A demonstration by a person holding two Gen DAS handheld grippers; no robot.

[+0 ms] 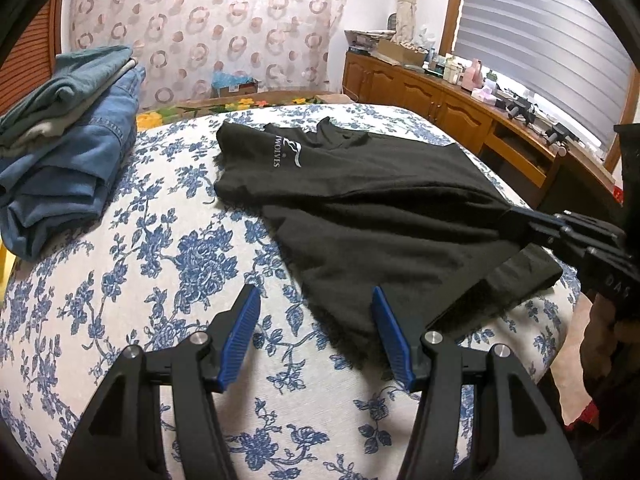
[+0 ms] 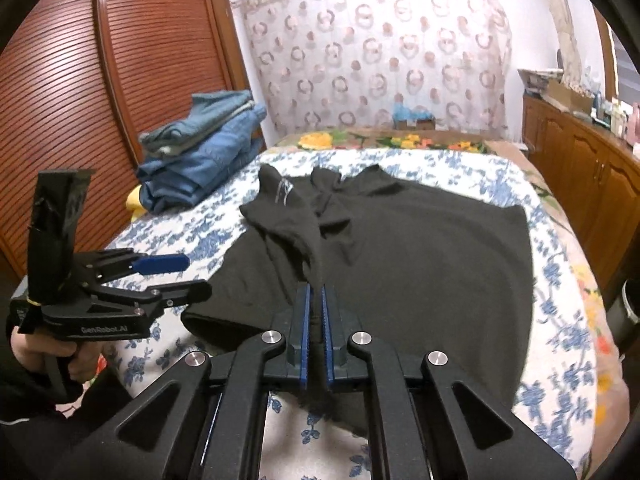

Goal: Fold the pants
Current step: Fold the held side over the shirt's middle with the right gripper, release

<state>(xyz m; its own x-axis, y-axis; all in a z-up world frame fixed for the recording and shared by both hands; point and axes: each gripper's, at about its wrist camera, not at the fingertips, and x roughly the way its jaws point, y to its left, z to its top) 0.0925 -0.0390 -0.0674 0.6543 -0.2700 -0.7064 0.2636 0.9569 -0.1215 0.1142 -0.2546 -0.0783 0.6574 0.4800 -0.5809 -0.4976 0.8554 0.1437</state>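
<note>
Black pants (image 2: 420, 264) lie on bed (image 2: 560, 280), partly folded, just ahead of both grippers. Our right gripper (image 2: 316, 300) pressed together, pinching fabric fold. Our left gripper (image 1: 316, 312) spread, empty, beside cloth edge. We judge: folding only begun, further folds left. Folded jeans stack (image 1: 60, 152) far left.

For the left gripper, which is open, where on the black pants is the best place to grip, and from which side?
Probably the near hem edge of the black pants, just ahead of the open left gripper. Come in low from the near side: that edge lies flat and free on the bed, while the right gripper already pinches a fold.
</note>
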